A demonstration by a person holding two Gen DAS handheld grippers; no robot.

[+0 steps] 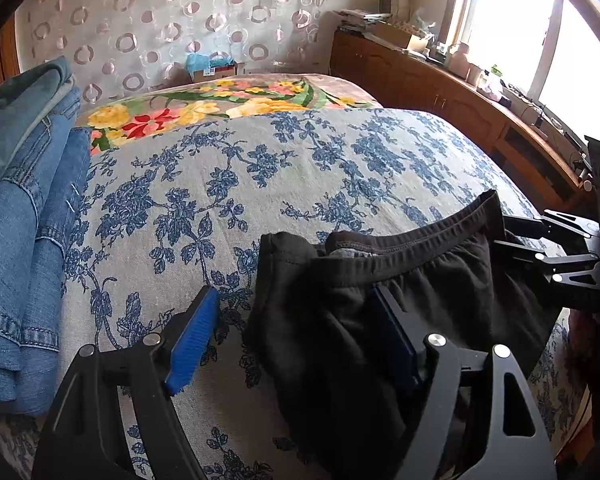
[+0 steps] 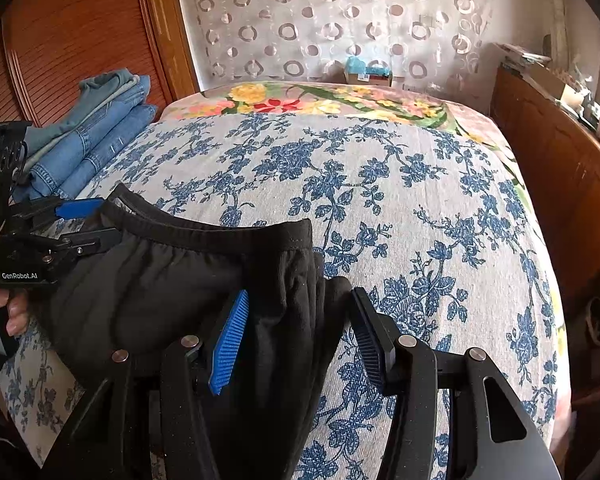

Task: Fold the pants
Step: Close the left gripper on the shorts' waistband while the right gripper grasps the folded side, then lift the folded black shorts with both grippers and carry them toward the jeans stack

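Observation:
Black pants [image 1: 380,300] with an elastic waistband lie bunched on the bed's near edge, also in the right wrist view [image 2: 172,272]. My left gripper [image 1: 296,336] is open, its jaws wide apart around the pants' left waist corner, with fabric over the right finger. It shows at the far left of the right wrist view [image 2: 88,224]. My right gripper [image 2: 300,340] is open around the pants' right edge; the cloth hangs between its blue pads without being pinched. It shows at the right of the left wrist view [image 1: 512,236].
The bed [image 2: 380,184] has a blue-flowered cover and a bright floral blanket [image 2: 320,100] at the far end. A stack of folded blue jeans [image 1: 24,208] lies on the left side. A wooden cabinet [image 1: 440,84] with clutter runs along the right, under the window.

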